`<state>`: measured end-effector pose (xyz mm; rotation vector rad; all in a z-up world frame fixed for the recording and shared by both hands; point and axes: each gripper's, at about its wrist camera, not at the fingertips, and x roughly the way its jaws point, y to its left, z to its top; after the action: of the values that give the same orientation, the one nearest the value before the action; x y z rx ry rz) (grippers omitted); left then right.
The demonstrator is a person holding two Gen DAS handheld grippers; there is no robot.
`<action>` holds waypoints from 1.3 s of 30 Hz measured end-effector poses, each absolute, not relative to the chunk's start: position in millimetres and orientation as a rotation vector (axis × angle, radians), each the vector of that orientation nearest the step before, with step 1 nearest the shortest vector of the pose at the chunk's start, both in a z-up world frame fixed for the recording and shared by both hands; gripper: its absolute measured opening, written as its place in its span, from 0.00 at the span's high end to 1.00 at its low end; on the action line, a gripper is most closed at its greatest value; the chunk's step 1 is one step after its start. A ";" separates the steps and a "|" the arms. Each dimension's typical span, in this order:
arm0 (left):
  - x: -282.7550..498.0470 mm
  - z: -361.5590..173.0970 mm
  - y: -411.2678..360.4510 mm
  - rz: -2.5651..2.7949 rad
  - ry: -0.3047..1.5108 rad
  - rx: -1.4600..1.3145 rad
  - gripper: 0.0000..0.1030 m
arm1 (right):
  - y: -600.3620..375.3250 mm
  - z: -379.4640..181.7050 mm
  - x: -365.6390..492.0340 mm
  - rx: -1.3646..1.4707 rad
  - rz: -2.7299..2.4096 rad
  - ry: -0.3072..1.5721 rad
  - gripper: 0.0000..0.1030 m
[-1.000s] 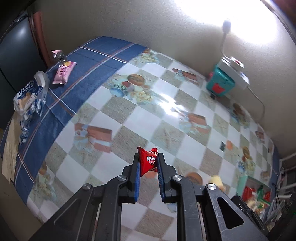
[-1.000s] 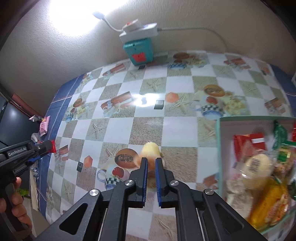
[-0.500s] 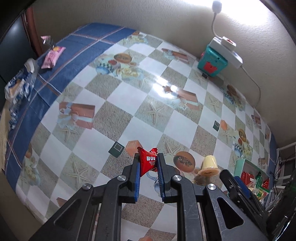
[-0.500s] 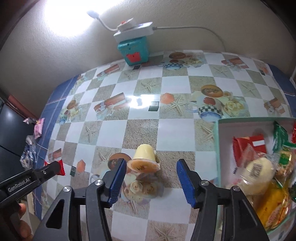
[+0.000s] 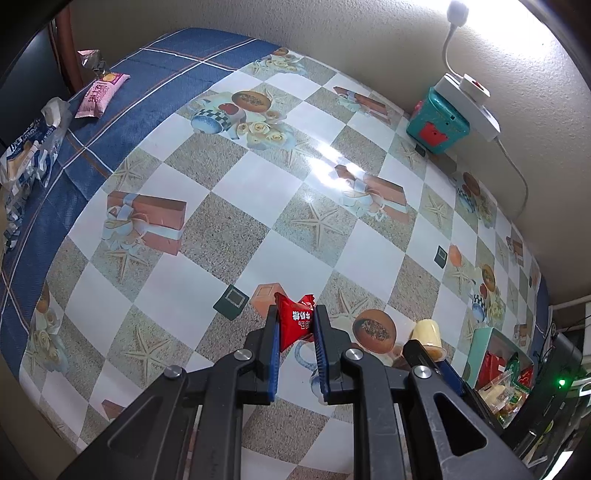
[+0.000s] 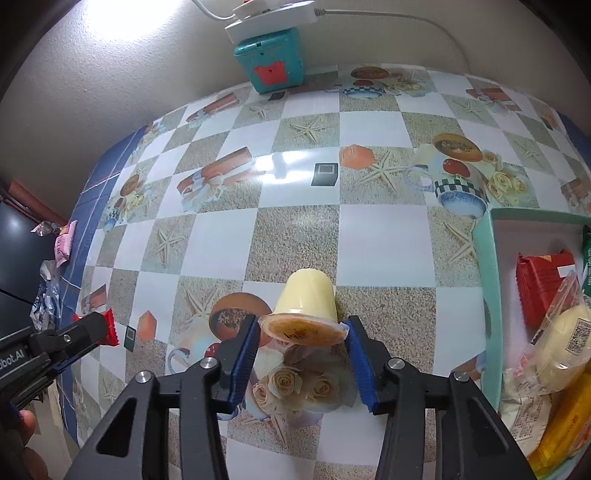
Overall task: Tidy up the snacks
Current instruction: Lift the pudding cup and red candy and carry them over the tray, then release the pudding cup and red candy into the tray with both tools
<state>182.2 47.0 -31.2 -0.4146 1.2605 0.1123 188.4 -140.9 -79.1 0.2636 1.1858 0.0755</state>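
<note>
Snacks sit in two places on the checkered tablecloth [image 6: 295, 236]: most fill a mint-green tray [image 6: 487, 280] at the right edge, and two are at our tongs. In the tray we see a red ridged packet [image 6: 543, 280], a pale bun in clear wrap [image 6: 565, 343], a green packet [image 6: 586, 266] at the far edge and an orange-yellow packet [image 6: 561, 432] at the near corner. A teal box [image 6: 271, 62] stands by the wall with a white power strip [image 6: 273, 18] on top.

Our right gripper [image 6: 303, 343] is closing; its blue pads flank the orange foil lid of a pale yellow pudding cup [image 6: 306, 299] lying on its side just left of the tray. The pads sit right at the lid's rim, and we cannot tell whether they press it yet.

Our left gripper [image 5: 295, 328] is clamped on a small red candy packet [image 5: 295, 317], held above the cloth, well left of the tray.

On the blue border at the far left lie a pink snack packet [image 5: 101, 94] and a crumpled blue-and-white bag [image 5: 31, 147].
</note>
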 end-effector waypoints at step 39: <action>85.9 -13.1 -228.9 -0.408 1.270 0.024 0.82 | -373.1 -1.8 49.6 0.481 -0.310 1.067 0.52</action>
<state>85.9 -228.9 -13.1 0.0241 1.2704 -0.4081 49.6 -373.1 -1.8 0.4805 1.0673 -0.3097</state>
